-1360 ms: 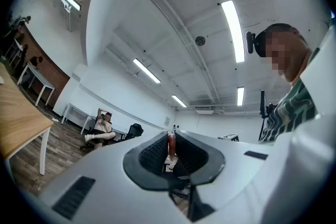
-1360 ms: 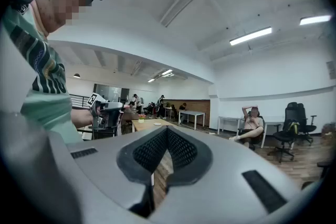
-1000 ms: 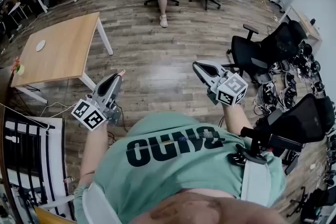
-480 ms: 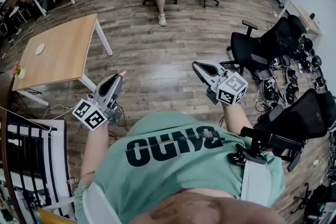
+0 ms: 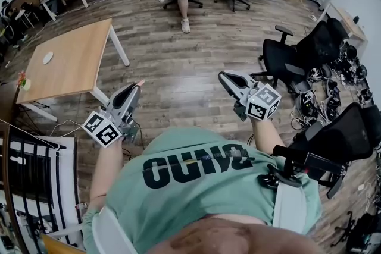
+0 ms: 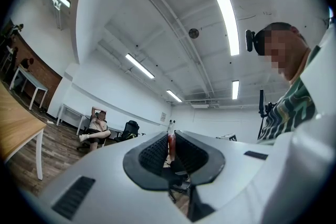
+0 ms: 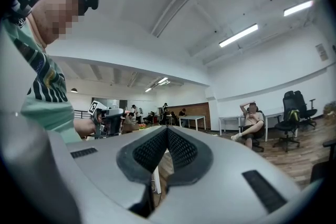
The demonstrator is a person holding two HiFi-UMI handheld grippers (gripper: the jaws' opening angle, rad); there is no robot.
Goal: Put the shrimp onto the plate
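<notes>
Your left hand-held gripper [image 5: 137, 87] is clamped almost closed on the shrimp [image 6: 171, 145], a reddish sliver pinched between its pads with the tip poking past the jaw ends. Your right hand-held gripper [image 5: 226, 77] hangs off to its right, well apart, jaws pressed together with nothing between them. The white plate [image 5: 47, 57] lies on the wooden bench [image 5: 83, 44], well ahead and left of the left hand-held gripper.

Mint-green T-shirt [image 5: 196, 149] bearing dark block lettering.
</notes>
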